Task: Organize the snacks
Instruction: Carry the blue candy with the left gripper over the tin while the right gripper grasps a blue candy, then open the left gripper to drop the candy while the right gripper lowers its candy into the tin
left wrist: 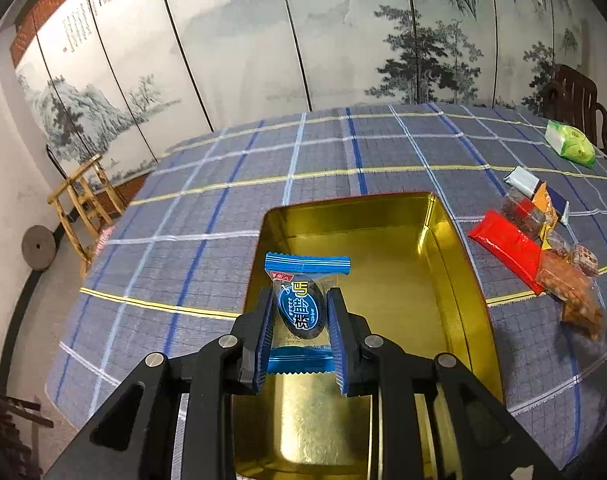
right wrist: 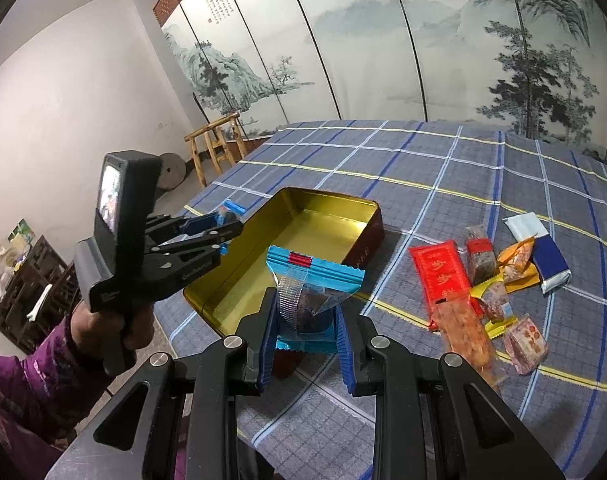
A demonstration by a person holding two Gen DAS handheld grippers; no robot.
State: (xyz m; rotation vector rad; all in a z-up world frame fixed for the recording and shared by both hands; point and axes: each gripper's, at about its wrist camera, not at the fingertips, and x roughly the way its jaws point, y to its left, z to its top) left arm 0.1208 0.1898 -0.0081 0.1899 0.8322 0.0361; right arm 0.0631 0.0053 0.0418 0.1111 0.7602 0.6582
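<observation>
Left wrist view. The left tool (left wrist: 301, 320) is clamped on a blue-wrapped sweet with a dark oval centre (left wrist: 301, 312), pads pressing its sides, and holds it above the near left part of the gold-lined rectangular metal tin (left wrist: 447, 240). The tin interior shows bare, no snack lying in it as far as this view reaches. The tin sits on the table under a blue-grey checked cloth (left wrist: 183, 260). To the right of the tin, a loose heap: a long red foil packet (left wrist: 507, 246), a clear bag of brown nut brittle (left wrist: 575, 300), a white-and-navy packet (left wrist: 523, 180). Farther right, a green-and-white pack (left wrist: 571, 144) lies well apart.

Right wrist view. The right tool (right wrist: 307, 320) grips a second blue-edged clear wrapper with a dark lump inside (right wrist: 311, 292), raised near the tin's near right corner, not yet over the opening. The left tool shows at far left, in a person's hand with a purple sleeve (right wrist: 35, 380), its sweet at the tin's left rim. The heap on the right counts about seven pieces, among them a small pinkish square pack (right wrist: 525, 344).

Judgement: the task is at an early stage. Two sweets are in hand and about to go in; none appears deposited; the whole heap and the green pack remain.
</observation>
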